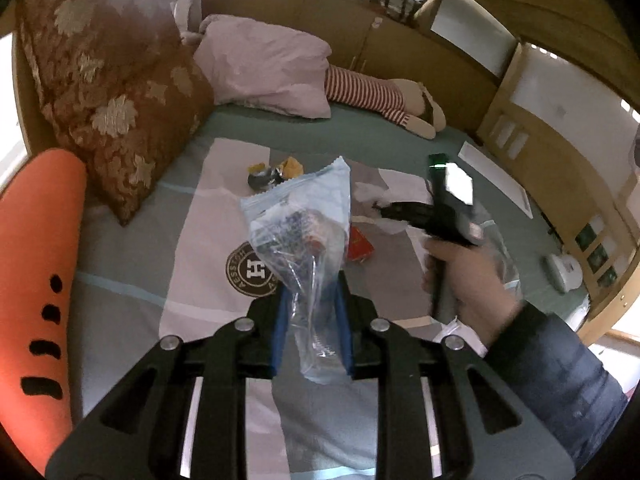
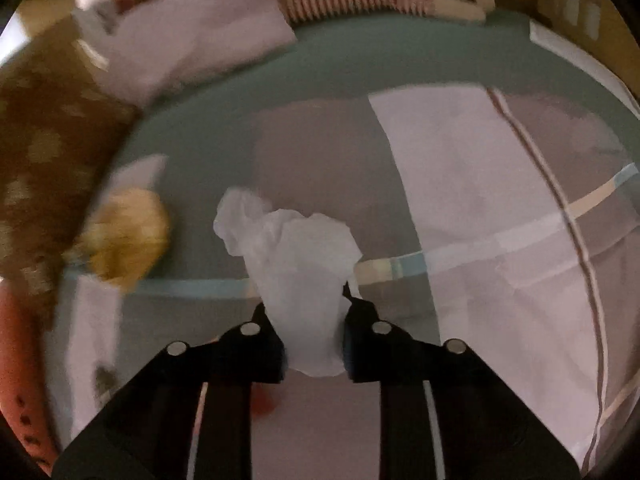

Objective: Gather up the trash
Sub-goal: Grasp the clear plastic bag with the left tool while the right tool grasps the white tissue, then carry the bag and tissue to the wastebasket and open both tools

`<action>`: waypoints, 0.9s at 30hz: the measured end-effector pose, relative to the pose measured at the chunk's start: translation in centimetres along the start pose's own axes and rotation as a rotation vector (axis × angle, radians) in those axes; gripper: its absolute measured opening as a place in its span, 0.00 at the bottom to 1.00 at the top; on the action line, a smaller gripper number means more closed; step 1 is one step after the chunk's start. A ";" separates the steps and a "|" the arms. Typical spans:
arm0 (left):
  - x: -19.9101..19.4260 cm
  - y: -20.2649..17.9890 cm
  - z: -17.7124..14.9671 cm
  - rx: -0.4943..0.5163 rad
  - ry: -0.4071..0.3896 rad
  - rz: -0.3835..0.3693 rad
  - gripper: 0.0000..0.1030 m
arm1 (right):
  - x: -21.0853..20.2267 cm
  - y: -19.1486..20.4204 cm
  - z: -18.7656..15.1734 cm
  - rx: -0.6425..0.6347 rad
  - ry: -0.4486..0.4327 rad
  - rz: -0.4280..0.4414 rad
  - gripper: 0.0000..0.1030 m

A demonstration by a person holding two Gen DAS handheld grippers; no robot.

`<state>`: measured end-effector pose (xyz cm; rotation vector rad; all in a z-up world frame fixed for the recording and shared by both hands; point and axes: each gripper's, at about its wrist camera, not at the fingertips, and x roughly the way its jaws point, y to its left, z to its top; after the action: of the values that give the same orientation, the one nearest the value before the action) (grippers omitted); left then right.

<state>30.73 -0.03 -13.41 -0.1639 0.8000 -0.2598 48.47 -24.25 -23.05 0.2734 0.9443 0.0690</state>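
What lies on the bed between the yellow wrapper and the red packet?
In the left wrist view, the plastic bag held by the left gripper hangs across that stretch, between the yellow wrapper and red packet.

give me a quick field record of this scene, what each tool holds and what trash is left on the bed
setting: bed with patchwork cover, pillows at the head
left tool: shut on a clear plastic bag holding wrappers, lifted above the cover
right tool: shut on a crumpled white tissue
trash left on bed: yellow and dark wrappers, red packet, white paper scraps
other items: orange carrot cushion, striped plush toy
note: right wrist view is motion-blurred
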 end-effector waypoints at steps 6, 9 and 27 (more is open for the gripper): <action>0.4 -0.9 -0.4 0.020 0.017 -0.007 0.22 | -16.7 0.3 -7.0 -0.145 -0.177 0.098 0.20; 0.7 -2.1 -0.8 0.047 0.024 -0.009 0.22 | -21.7 -0.3 -10.7 -0.143 -0.228 0.114 0.20; 0.7 -6.5 -3.6 0.166 0.035 0.007 0.23 | -25.2 -0.8 -17.4 -0.137 -0.253 0.069 0.20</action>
<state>27.48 -6.60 -14.74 -0.0002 0.8097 -0.3215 19.57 -25.97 -12.98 0.1830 0.6753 0.1582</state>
